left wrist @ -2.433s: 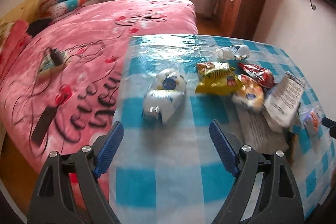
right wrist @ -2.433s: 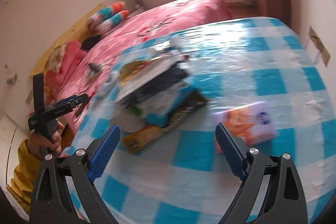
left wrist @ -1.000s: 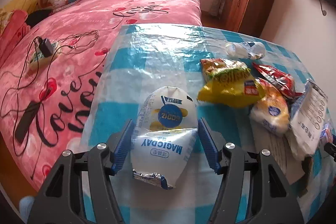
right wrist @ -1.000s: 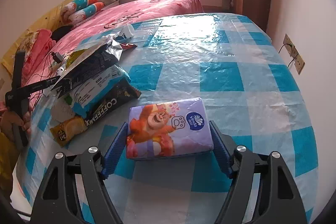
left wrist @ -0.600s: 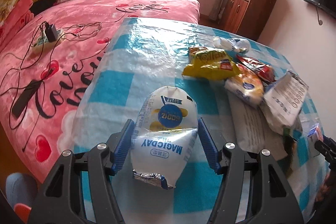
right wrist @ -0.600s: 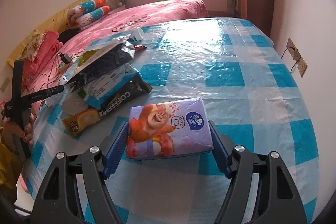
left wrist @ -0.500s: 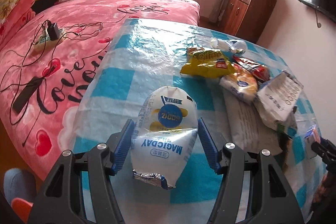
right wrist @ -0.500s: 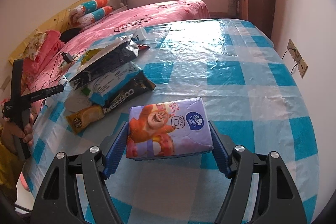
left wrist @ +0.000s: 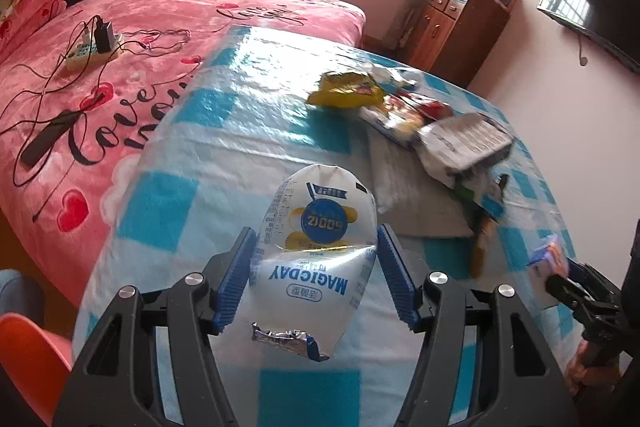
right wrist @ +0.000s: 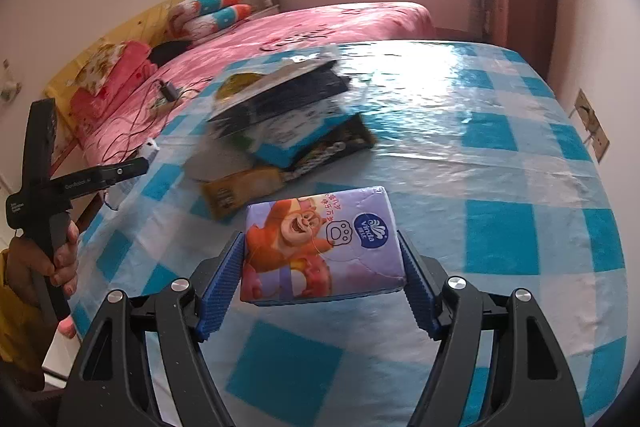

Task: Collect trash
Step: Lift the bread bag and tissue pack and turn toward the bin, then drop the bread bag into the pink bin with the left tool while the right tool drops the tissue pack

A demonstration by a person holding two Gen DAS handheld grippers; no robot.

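Note:
A white MAGICDAY snack bag hangs above the checked table, squeezed between the blue pads of my left gripper. My right gripper is shut on a purple tissue pack with a cartoon bear, held over the tablecloth. A heap of wrappers lies further back on the table: a yellow chip bag, a silver-white pouch, a dark coffee packet and a yellow bar wrapper. In the right wrist view the left gripper shows at the left edge with a hand around its handle.
The blue-and-white checked table stands against a pink bed with a charger and cables. A wooden cabinet stands at the back. An orange chair edge sits at lower left. A wall socket is at the right.
Both grippers have drawn back from the wrapper heap, each carrying its item; the table and the pile look further away and the views have rolled slightly.

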